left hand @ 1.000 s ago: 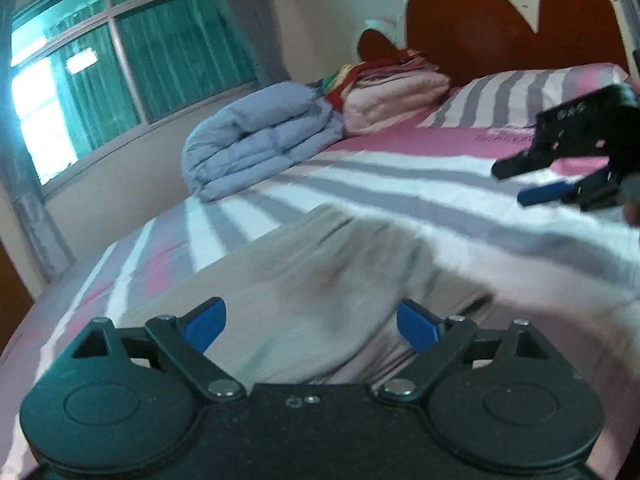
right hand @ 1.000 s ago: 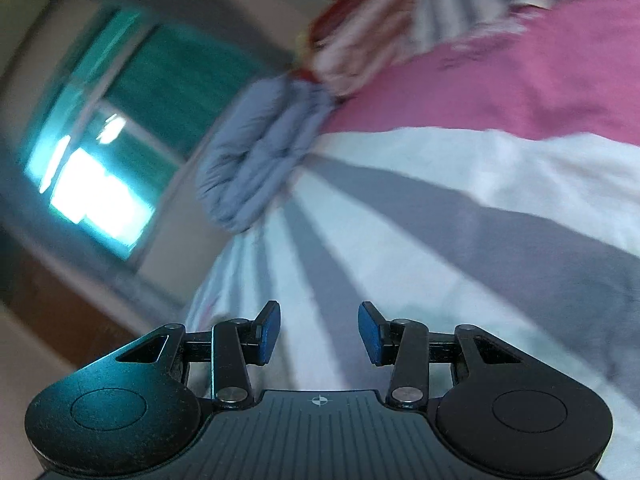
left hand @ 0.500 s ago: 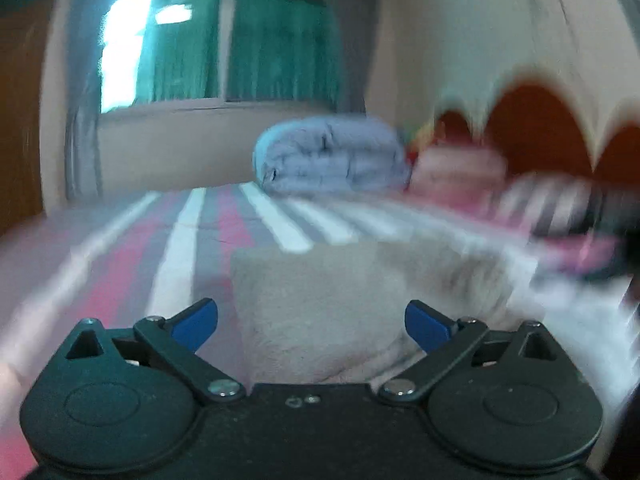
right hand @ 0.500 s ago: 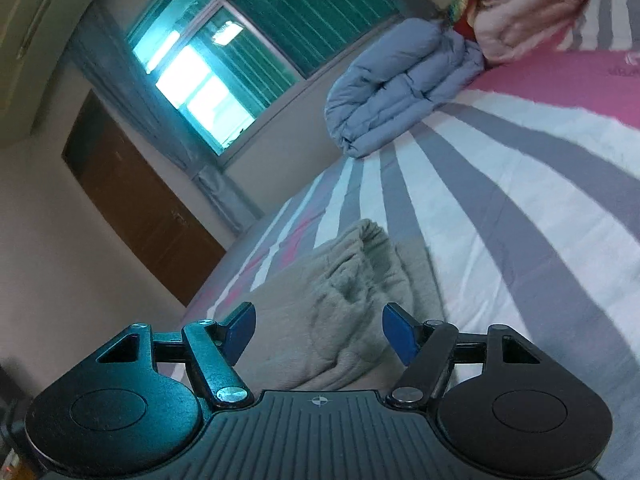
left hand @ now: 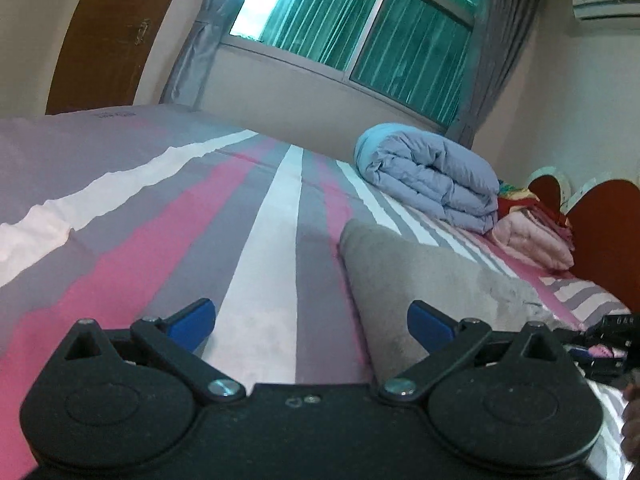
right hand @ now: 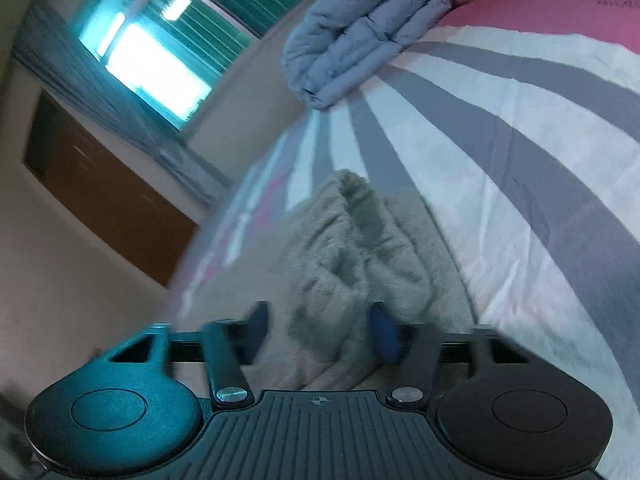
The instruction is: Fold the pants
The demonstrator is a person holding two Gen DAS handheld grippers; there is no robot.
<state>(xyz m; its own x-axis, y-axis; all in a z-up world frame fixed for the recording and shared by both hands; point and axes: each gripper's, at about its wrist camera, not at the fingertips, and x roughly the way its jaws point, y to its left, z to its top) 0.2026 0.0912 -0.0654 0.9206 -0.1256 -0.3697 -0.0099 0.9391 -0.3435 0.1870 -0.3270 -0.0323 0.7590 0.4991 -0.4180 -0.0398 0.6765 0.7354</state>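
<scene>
The beige fleece pants [left hand: 432,280] lie bunched on the striped bed. In the left wrist view they sit ahead and to the right. My left gripper [left hand: 312,320] is open and empty, low over the bedsheet, with the pants' left edge just inside its right finger. In the right wrist view the pants [right hand: 360,248] are crumpled directly ahead. My right gripper [right hand: 320,328] is open, its blue fingertips standing on either side of a fold of the pants. The right gripper also shows at the right edge of the left wrist view [left hand: 604,344].
The bed [left hand: 260,216] has pink, grey and white stripes. A folded blue-grey duvet [left hand: 432,176] and pink folded blankets [left hand: 532,240] lie at the far side by the red-brown headboard [left hand: 600,232]. A window [left hand: 352,28] and a wooden door [left hand: 108,32] are beyond.
My left gripper has swung left, so the pants moved from centre to the right of its view. My right gripper has come closer to the pants, and its fingers now flank a fold.
</scene>
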